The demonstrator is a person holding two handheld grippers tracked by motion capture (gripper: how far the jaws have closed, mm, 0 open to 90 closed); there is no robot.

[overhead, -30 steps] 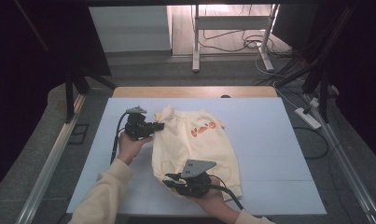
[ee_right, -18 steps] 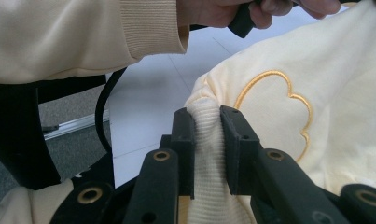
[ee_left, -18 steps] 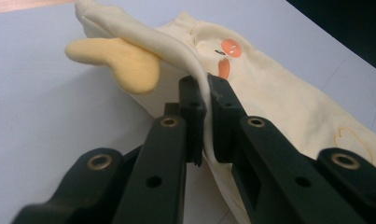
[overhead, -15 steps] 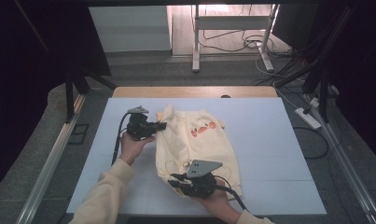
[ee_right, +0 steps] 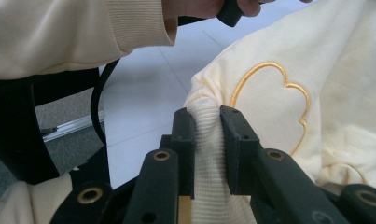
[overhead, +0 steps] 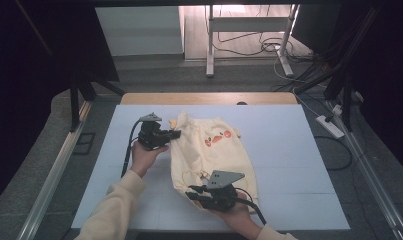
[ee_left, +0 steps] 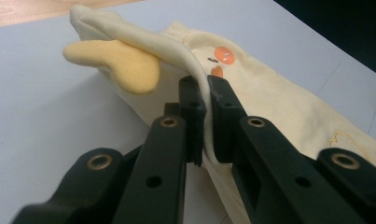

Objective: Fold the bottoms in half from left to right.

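Observation:
A pale yellow child's garment [overhead: 214,150] with orange marks lies on the white table cover [overhead: 289,150]. My left gripper [overhead: 175,134] holds its upper left edge. In the left gripper view that gripper [ee_left: 205,93] is shut on a thin ribbed hem, beside a darker yellow ear-shaped flap [ee_left: 120,63]. My right gripper [overhead: 191,194] grips the garment's lower left corner. Its jaws [ee_right: 207,122] pinch a thick ribbed cuff [ee_right: 209,154] in the right gripper view, next to a gold embroidered outline [ee_right: 269,93].
A wooden table edge [overhead: 209,98] runs behind the cover. Metal rails [overhead: 54,170] flank the table on both sides. A stand [overhead: 249,35] and cables [overhead: 309,60] sit on the floor beyond. A power strip [overhead: 330,126] lies to the right.
The garment's lower part has shifted slightly right with the right gripper. Both grips are unchanged.

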